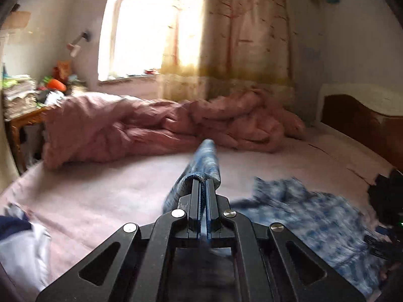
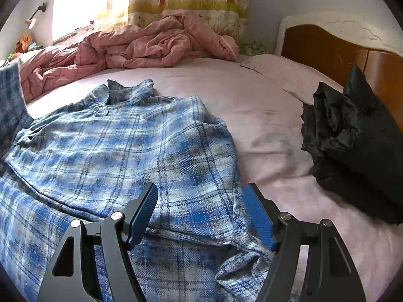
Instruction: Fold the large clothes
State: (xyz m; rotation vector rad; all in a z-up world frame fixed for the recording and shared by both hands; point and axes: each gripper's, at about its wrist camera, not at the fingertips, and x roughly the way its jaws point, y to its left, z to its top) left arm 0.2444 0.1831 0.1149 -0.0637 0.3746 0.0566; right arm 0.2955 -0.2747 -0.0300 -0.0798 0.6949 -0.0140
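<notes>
A blue and white plaid shirt lies spread on the pink bed sheet, collar toward the far side. My left gripper is shut on a fold of the plaid shirt and holds it lifted above the bed; the rest of the cloth trails down to the right, blurred. That lifted part shows at the left edge of the right wrist view as a hanging strip. My right gripper hovers open just over the shirt's near right part, with nothing pinched between its blue pads.
A crumpled pink quilt lies along the far side of the bed under the window curtain. A black garment is heaped at the right by the wooden headboard. A cluttered side table stands at the left.
</notes>
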